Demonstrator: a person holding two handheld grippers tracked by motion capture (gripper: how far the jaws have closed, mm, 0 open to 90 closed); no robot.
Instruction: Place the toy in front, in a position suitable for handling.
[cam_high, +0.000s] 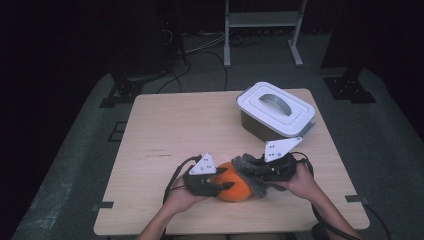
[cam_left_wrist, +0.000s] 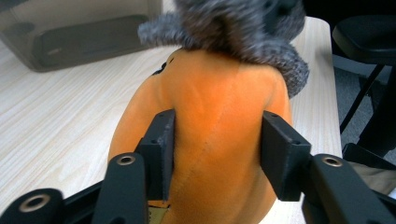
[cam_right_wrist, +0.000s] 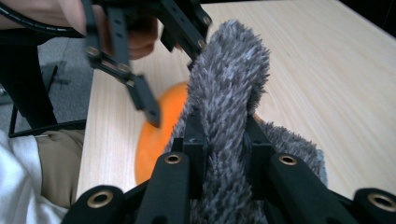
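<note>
A rounded orange plush toy (cam_high: 235, 190) lies near the table's front edge, with a grey fuzzy cover (cam_high: 256, 187) over its right end. My left gripper (cam_high: 224, 180) comes in from the left; in the left gripper view (cam_left_wrist: 217, 140) both pads press into the sides of the orange body (cam_left_wrist: 219, 93). My right gripper (cam_high: 251, 170) comes from the right and is shut on a raised fold of the grey fuzzy cover (cam_right_wrist: 233, 70), pinched between its pads (cam_right_wrist: 226, 140). The right gripper view also shows the orange toy (cam_right_wrist: 156, 135) underneath and the left gripper (cam_right_wrist: 173, 74) beyond it.
A grey box with a white handled lid (cam_high: 276, 107) stands at the back right of the wooden table (cam_high: 175, 130); its side appears in the left gripper view (cam_left_wrist: 70, 37). A black chair (cam_left_wrist: 369, 37) stands past the table's edge.
</note>
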